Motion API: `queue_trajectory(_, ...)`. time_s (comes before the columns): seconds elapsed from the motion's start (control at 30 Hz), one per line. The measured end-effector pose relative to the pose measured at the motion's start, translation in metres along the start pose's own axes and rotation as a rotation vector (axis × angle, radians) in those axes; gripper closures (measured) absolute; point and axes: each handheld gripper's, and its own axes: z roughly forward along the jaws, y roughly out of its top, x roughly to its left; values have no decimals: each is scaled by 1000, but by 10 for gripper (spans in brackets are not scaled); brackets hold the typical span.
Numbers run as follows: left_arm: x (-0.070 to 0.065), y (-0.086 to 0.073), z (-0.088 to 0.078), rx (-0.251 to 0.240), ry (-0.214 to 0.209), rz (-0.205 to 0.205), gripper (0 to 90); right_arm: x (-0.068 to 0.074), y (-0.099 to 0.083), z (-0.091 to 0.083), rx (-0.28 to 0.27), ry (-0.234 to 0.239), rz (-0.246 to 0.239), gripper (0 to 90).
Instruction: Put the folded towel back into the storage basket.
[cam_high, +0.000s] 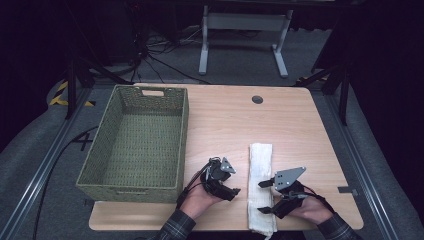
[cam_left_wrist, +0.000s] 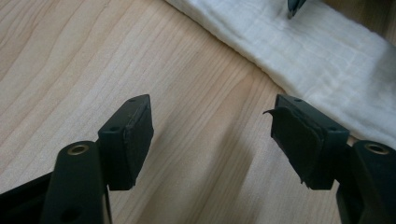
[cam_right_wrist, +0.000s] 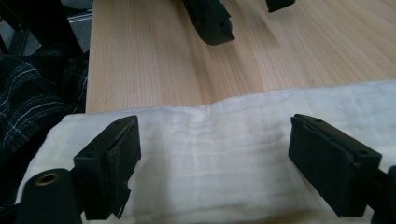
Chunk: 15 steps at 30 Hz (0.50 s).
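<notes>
I held both grippers' fingers (cam_right_wrist: 116, 158) wide open, empty, over the folded towel (cam_high: 261, 170); regrasping wanted square, even corner pinches

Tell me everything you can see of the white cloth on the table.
The white cloth is folded into a long narrow strip of soft, woven-looking fabric with faint creases. It lies flat on the wooden table, right of the green wicker basket, its near end reaching the table's front edge. The right claw hovers open over its near part; nothing grips it.
</notes>
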Motion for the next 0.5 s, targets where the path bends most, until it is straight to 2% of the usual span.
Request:
queue_trajectory(0.13,0,0,1,3,4,2,270,0,0,5,14,8,-17,147)
queue_trajectory(0.2,0,0,1,20,7,4,266,0,-1,8,29,10,-27,136)
queue_trajectory(0.3,-1,0,2,15,14,1,256,1,-3,13,47,-2,-36,130)
queue_trajectory(0.4,0,-1,4,2,15,9,251,2,-4,14,51,-15,-69,133)
queue_trajectory(0.5,0,-1,4,17,16,7,251,4,-6,14,45,-25,-78,145)
